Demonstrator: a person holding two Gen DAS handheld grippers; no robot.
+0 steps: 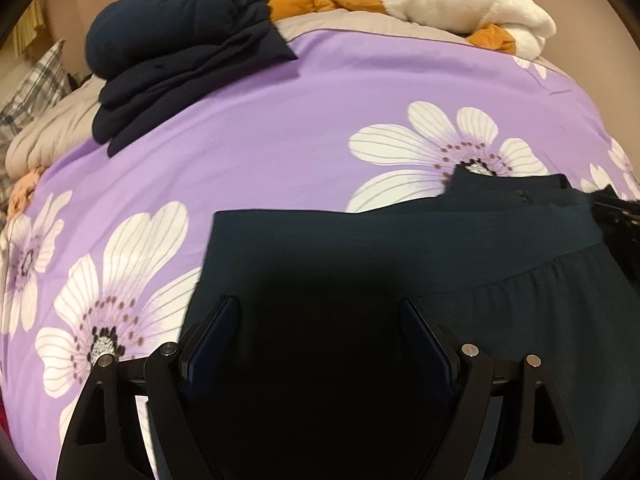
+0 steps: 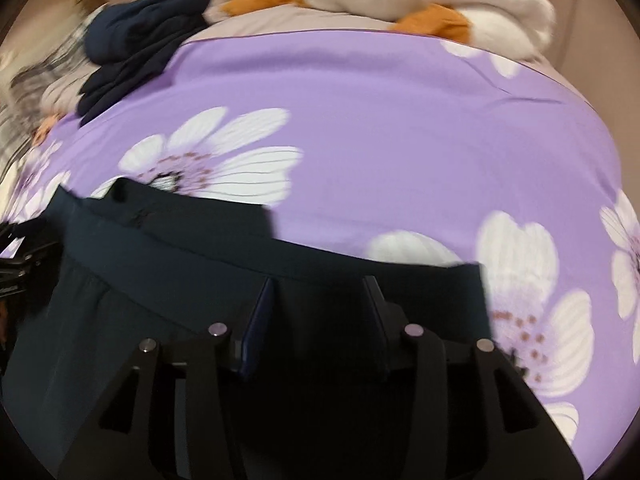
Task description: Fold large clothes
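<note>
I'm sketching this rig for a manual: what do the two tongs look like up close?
Both the left tongs and right tongs are matte black frames with cut-out linkage arms, round silver pivot pins, and flat dark blue pads on the inner finger faces. No cables, markings or sleeves show.

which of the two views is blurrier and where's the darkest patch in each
Right wrist view is blurrier: the flowered purple bedspread and the white plush toy smear sideways. Left wrist view is sharp. In both, the dark garment goes near black between the tongs, and the fisheye bends the bed's edges.
</note>
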